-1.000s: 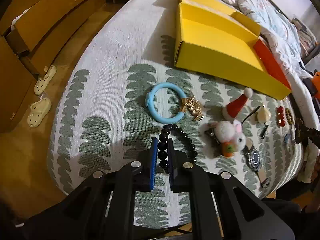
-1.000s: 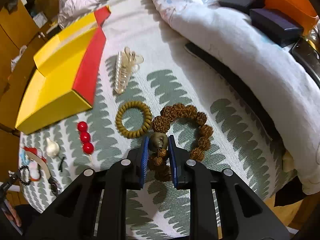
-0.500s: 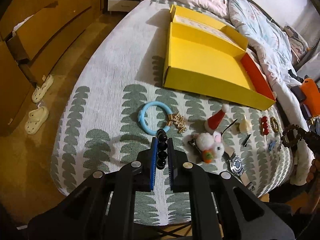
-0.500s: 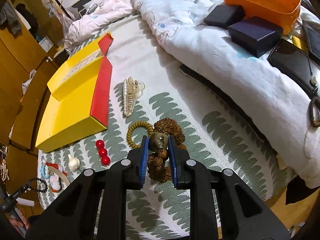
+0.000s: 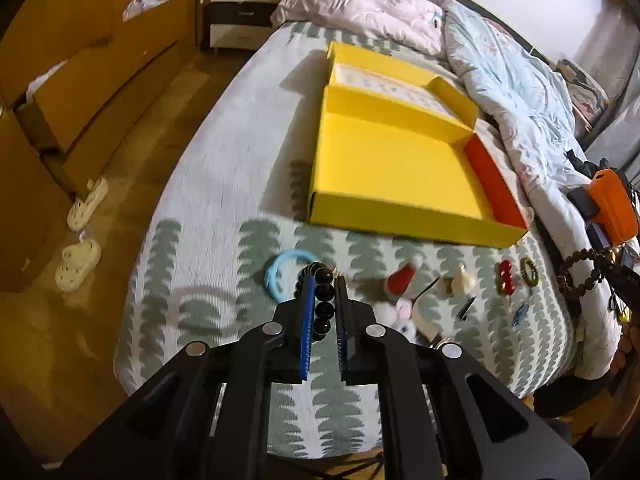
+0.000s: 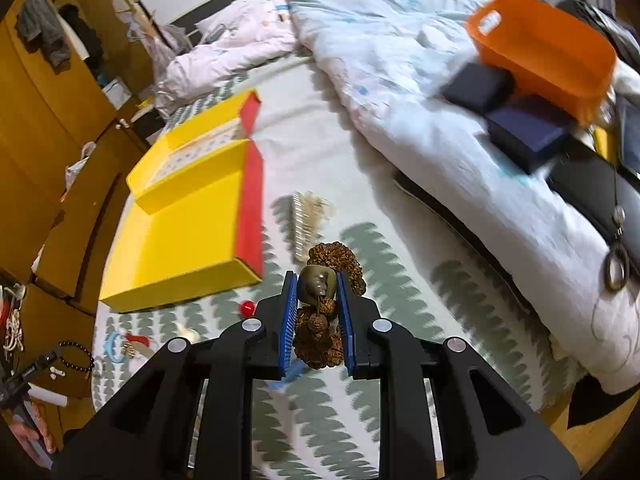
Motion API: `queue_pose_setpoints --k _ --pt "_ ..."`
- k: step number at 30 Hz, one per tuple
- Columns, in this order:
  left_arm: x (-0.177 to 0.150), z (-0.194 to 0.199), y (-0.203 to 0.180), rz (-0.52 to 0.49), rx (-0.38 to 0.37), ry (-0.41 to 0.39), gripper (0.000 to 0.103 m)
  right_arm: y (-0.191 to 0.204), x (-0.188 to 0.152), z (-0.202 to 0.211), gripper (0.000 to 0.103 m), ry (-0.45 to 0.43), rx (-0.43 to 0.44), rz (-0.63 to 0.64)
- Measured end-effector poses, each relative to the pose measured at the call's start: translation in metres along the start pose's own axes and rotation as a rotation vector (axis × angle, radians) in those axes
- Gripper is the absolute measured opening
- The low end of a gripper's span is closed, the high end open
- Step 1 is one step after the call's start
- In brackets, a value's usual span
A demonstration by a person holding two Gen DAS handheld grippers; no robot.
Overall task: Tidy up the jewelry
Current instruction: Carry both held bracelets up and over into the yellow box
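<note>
My left gripper (image 5: 323,280) is shut on a black bead bracelet (image 5: 322,298) and holds it above the bed's near end. My right gripper (image 6: 317,276) is shut on a brown knobbly bead bracelet (image 6: 320,332) with a large olive bead, held above the bedspread. That brown bracelet also shows at the right edge of the left wrist view (image 5: 580,274). The black bracelet shows at the lower left of the right wrist view (image 6: 78,356). An open yellow box (image 5: 396,172) with a red side lies on the bed; it also shows in the right wrist view (image 6: 184,232).
On the leaf-patterned bedspread lie a blue ring (image 5: 280,270), a small Santa hat (image 5: 402,276), a plush toy (image 5: 400,314), red beads (image 5: 505,276), a gold coil ring (image 5: 529,270) and a pearl hair clip (image 6: 306,220). An orange basket (image 6: 548,52) and dark boxes (image 6: 524,128) sit on the duvet.
Both grippers have lifted their bracelets off the bedspread and risen well above it. The bed items now look smaller and farther away.
</note>
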State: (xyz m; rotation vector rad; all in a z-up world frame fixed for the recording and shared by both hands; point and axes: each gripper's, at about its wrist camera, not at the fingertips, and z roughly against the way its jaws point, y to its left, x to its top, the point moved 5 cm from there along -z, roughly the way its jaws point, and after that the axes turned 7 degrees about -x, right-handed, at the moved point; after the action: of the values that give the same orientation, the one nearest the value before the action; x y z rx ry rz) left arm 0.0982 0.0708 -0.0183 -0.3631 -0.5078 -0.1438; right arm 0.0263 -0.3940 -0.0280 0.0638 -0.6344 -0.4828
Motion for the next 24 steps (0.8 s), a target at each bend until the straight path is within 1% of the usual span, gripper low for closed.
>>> queue_pose_setpoints --k 4,6,10,12,15,19,20,24 --pt "0.023 0.003 -0.013 -0.022 0.005 -0.020 0.010 0.027 0.019 0.004 0.020 -0.007 0.031 0.032" --pt "0.039 -0.001 -0.023 -0.036 -0.003 -0.018 0.010 0.046 0.033 0.005 0.020 -0.010 0.060 0.054" --pt "0.065 -0.015 -0.038 -0.055 -0.013 0.000 0.010 0.081 0.056 0.005 0.020 -0.015 0.096 0.102" --pt "0.080 -0.027 -0.049 -0.071 -0.017 0.011 0.010 0.102 0.070 -0.002 0.020 -0.007 0.115 0.127" --pt "0.102 -0.049 -0.062 -0.091 -0.028 0.028 0.010 0.126 0.086 -0.016 0.020 0.015 0.151 0.143" --pt "0.128 -0.084 -0.076 -0.097 -0.075 0.078 0.010 0.154 0.102 -0.041 0.020 0.039 0.179 0.161" --pt "0.136 -0.094 -0.080 -0.096 -0.088 0.091 0.010 0.163 0.107 -0.054 0.020 0.053 0.187 0.169" --pt "0.154 -0.130 -0.092 -0.097 -0.117 0.115 0.010 0.181 0.117 -0.095 0.020 0.093 0.192 0.184"
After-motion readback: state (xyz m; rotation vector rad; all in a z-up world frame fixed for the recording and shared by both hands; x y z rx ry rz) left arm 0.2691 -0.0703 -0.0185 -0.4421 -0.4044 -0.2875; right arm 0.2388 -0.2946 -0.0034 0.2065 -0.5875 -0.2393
